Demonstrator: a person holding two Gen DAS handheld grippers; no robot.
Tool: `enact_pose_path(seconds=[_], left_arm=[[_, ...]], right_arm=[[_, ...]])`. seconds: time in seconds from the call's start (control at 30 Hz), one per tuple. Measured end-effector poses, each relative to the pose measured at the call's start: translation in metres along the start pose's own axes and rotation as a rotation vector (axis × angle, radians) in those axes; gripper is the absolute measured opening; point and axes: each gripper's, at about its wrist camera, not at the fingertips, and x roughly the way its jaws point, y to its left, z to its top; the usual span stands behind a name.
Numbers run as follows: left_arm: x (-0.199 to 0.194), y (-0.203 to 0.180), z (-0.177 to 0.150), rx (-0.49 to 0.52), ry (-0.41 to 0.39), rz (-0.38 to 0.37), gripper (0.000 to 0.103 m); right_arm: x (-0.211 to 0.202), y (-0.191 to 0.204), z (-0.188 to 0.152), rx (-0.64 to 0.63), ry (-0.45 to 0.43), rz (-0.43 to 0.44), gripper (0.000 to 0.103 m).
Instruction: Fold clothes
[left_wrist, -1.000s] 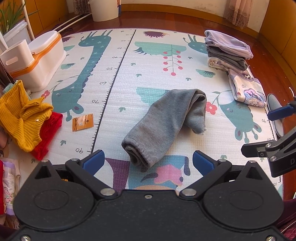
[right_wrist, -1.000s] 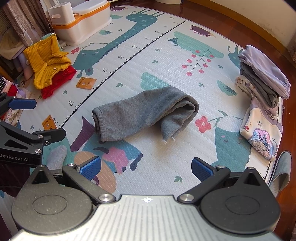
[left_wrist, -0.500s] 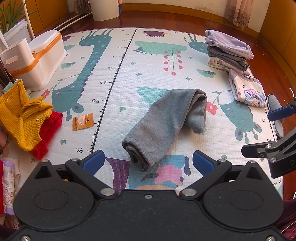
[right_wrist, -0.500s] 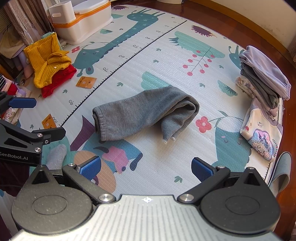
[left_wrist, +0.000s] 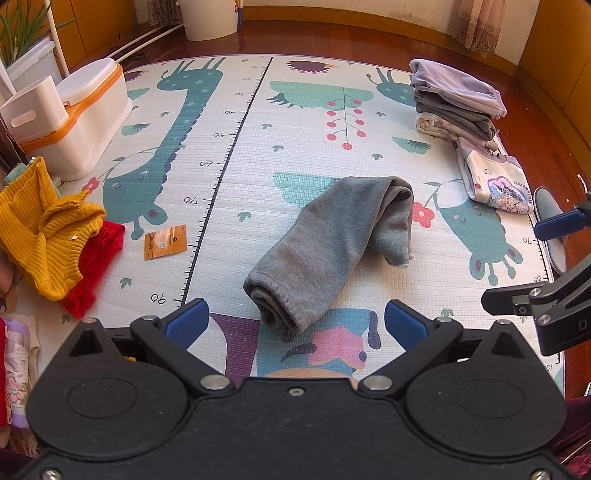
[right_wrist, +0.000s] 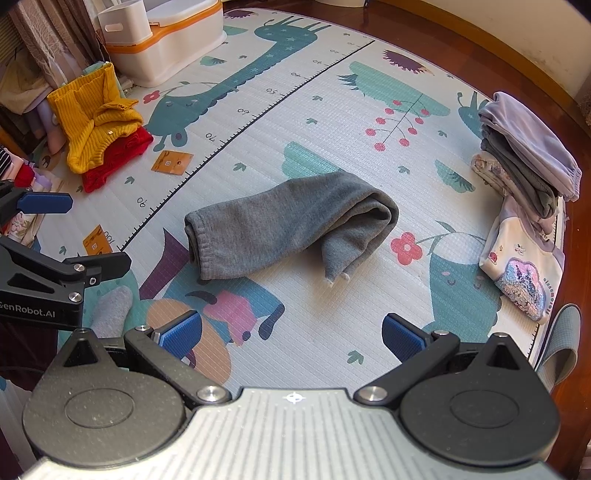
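Both tongs — left tongs (left_wrist: 293, 319) and right tongs (right_wrist: 291, 334) — gape empty at frame bottom, the half-folded grey garment (left_wrist: 332, 245) mid-frame on the mat (left_wrist: 236, 177), likely awaiting another fold.

Two low views, shared play mat (left_wrist: 236, 177)

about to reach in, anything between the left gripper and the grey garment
Nothing visible. The left gripper is open, and only bare play mat lies between its fingers and the near cuffed end of the grey garment. The orange packet lies well off to the side.
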Motion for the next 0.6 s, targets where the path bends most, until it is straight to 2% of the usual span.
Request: enact_pose_path(seconds=[0.6], left_arm=[[0.0097,0.0039,-0.0024,-0.005,0.018,-0.002,0.103]], right_arm=[[0.006,0.0026,0.0022,-0.006,0.015,0.016,0.103]])
